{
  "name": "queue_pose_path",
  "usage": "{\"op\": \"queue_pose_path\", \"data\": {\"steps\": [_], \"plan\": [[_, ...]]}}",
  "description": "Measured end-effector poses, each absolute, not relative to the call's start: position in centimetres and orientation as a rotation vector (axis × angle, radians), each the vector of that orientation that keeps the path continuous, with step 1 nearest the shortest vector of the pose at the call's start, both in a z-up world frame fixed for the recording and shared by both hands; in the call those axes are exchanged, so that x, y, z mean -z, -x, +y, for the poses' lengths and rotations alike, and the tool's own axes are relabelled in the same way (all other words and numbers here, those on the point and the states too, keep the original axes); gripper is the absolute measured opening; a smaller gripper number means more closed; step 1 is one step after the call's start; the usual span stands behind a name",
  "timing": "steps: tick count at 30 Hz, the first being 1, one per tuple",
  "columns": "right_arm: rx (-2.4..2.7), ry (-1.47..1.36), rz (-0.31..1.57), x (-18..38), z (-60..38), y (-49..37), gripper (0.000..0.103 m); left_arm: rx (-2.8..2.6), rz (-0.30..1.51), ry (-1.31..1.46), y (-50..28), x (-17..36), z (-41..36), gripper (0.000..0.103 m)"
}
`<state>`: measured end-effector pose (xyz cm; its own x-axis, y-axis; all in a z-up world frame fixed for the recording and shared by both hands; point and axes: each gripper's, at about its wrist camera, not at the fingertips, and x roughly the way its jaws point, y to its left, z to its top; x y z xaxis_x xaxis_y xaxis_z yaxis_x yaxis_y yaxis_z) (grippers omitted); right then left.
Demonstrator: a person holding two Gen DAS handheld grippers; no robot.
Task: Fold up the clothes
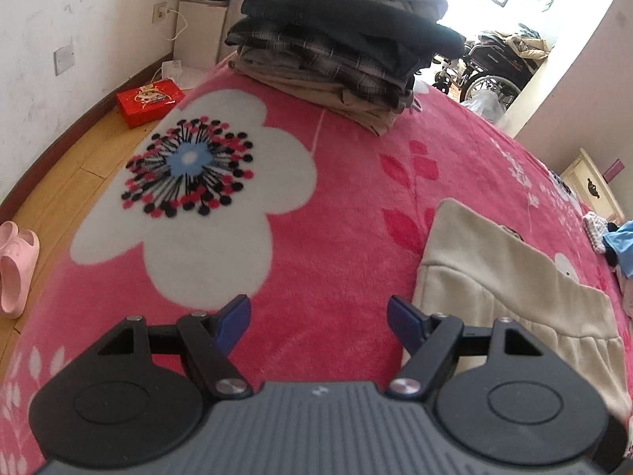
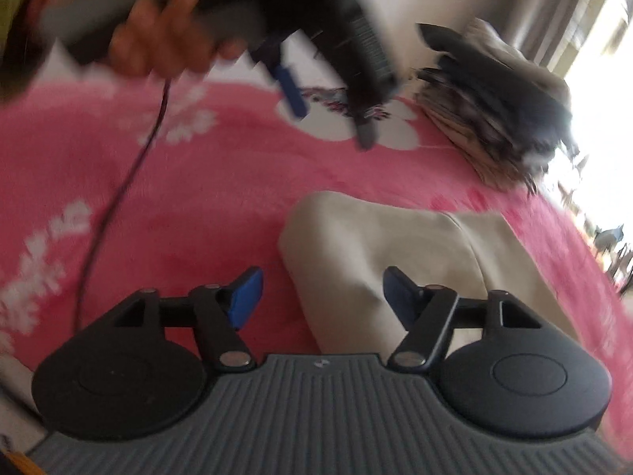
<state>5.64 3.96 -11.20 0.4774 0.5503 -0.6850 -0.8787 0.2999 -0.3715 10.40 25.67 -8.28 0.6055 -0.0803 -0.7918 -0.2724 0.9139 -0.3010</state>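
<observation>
A folded beige garment [image 2: 395,245] lies flat on the pink flowered blanket [image 1: 336,206] that covers the bed, and everything else is best placed from it. The right gripper [image 2: 320,297] hangs directly over the garment's near end, its blue-tipped jaws spread wide with nothing gripped; the cloth shows in the gap below them, but the pads do not press on it. The left gripper [image 1: 318,316] is off the garment's left edge, over bare blanket, jaws likewise wide apart and empty. From the right wrist view that same gripper appears beyond the garment, up and to the left, held by a hand [image 2: 166,39] (the picture is heavily blurred there) with a thin dark cable [image 2: 118,194] hanging from it. Beyond the garment's far end, near the far edge of the bed, stands a stack of folded clothes [image 1: 344,51], dark pieces on top and tan ones at the bottom. Well to the left of the garment, off the bed on the wooden floor [image 1: 79,158], are a red box [image 1: 150,103] and a pair of pink slippers [image 1: 16,265].
</observation>
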Motion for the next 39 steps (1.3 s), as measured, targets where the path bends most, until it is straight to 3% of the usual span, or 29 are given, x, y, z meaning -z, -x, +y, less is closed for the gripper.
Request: {"op": "queue_pose_path", "data": {"steps": [6,7,8,11,14,24,39], "plan": [[-0.957,0.877,0.454,12.8,6.3,-6.0,0.077,-0.087,0.931,0.414,-11.4,8.0,25.7,0.077],[-0.94,0.846,0.468,12.6,6.1,-6.2,0.071,-0.081,0.934,0.412,-11.7,8.1,25.6,0.077],[-0.921,0.815,0.482,12.4,6.0,-6.5,0.053,-0.073,0.937,0.412,-11.9,8.1,25.5,0.077],[-0.842,0.753,0.48,11.8,5.6,-6.7,0.029,-0.044,0.95,0.421,-12.8,8.4,25.2,0.077],[-0.781,0.661,0.46,10.9,4.9,-6.6,0.021,0.013,0.98,0.475,-14.0,9.0,25.1,0.078],[-0.613,0.091,0.507,6.5,-1.7,-9.2,0.02,0.155,0.989,0.943,-16.7,11.8,26.7,0.082],[-0.599,0.039,0.52,6.2,-2.4,-8.7,0.02,0.332,1.173,1.062,-21.8,16.6,22.6,0.087]]}}
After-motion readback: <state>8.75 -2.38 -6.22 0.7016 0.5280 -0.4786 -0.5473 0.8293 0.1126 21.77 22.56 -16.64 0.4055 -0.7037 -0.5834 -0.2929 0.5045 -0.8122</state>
